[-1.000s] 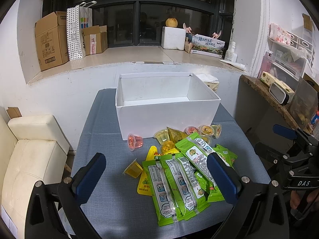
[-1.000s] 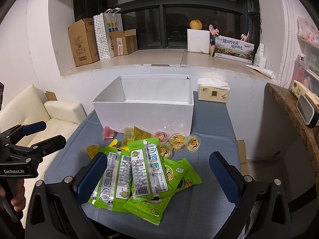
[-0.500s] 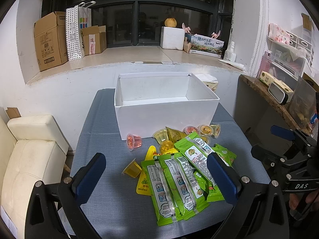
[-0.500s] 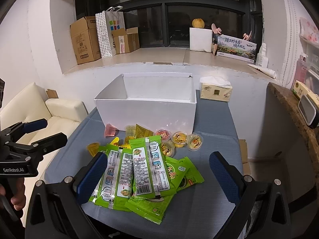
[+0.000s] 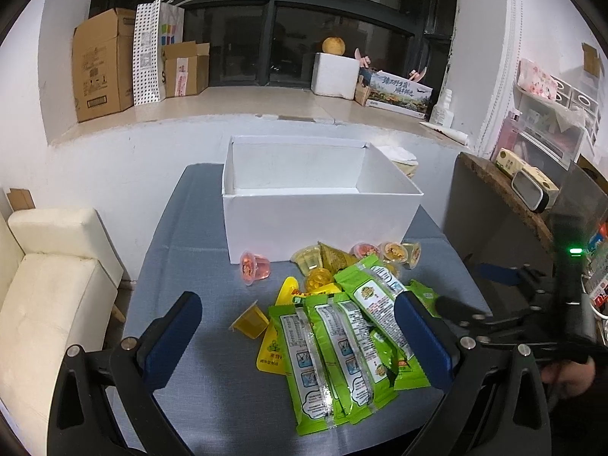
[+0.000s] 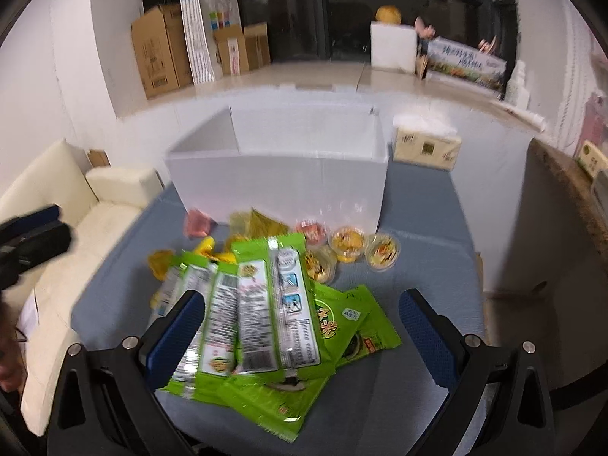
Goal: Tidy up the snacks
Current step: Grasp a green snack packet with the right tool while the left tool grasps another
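Several green snack packets [image 5: 342, 345] [image 6: 262, 315] lie piled on the blue-grey table [image 5: 182, 258] [image 6: 425, 228], with yellow triangular packets [image 5: 281, 326] under them. Small jelly cups [image 5: 254, 268] [image 6: 345, 241] sit between the pile and a white open box [image 5: 315, 220] [image 6: 273, 186], which looks empty. My left gripper [image 5: 300, 342] hangs open over the pile's left part. Low over the packets, my right gripper [image 6: 300, 336] stands open too, its view blurred. Neither holds anything.
A cream sofa [image 5: 41, 281] stands left of the table. A tissue box [image 6: 425, 146] sits behind the white box at right. A wooden side shelf [image 5: 509, 197] with a small appliance stands to the right. Cardboard boxes [image 5: 102, 64] line the window ledge.
My right gripper has moved forward and down toward the green packets, which now look larger and blurred. The left gripper has barely shifted. Both stay open.
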`<state>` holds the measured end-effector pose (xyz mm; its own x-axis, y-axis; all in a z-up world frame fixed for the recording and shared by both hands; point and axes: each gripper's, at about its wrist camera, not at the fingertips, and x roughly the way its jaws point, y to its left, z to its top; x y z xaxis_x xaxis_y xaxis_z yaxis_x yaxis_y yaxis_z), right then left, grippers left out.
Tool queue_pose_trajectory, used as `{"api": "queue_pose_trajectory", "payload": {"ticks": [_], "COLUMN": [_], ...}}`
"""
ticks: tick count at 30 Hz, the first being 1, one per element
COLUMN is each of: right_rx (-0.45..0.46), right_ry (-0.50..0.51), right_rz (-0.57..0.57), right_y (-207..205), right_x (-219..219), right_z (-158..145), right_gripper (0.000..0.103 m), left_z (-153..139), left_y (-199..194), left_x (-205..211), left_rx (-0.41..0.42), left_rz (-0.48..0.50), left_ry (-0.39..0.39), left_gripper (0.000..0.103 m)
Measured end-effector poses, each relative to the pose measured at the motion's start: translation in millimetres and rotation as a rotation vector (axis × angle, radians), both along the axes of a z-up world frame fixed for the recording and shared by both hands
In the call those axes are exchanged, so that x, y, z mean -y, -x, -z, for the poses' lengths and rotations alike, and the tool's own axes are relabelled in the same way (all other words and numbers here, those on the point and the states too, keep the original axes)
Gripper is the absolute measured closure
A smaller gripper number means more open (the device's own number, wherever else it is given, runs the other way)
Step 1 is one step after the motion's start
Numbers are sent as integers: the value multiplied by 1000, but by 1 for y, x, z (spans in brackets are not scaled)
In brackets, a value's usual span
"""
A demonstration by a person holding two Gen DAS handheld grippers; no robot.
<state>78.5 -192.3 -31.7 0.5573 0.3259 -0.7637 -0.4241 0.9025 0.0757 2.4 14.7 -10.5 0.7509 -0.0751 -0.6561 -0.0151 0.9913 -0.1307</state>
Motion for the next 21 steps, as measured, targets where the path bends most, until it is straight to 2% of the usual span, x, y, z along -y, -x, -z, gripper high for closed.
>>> {"api": "queue_pose_trajectory", "payload": {"ticks": [4,7,12,14,15,21], "right_rx": [-73,-106,-152,-148,-136,-133], "right_ry": [36,41,53,64,62,14], "right_rz": [-42,-65,-96,-102,-108,-107], "right_y": [-24,-33,-41,-41,-40,-41], "right_x": [-14,-24,-37,-40,-40,-30], "right_z": [34,50,69,74,73,60], "right_gripper": [0,0,0,10,29,29], "left_z": [9,14,24,27,28,35], "left_y": [0,0,0,-1,-1,-4], "left_x": [1,6,11,15,16,16], "left_rx": [-8,-14,-36,-46,-51,-75], "left_rz": [5,7,36,35,35,49], "left_ry": [-17,-56,-57,-85,-88,-56], "left_gripper": [0,0,0,0,0,0]}}
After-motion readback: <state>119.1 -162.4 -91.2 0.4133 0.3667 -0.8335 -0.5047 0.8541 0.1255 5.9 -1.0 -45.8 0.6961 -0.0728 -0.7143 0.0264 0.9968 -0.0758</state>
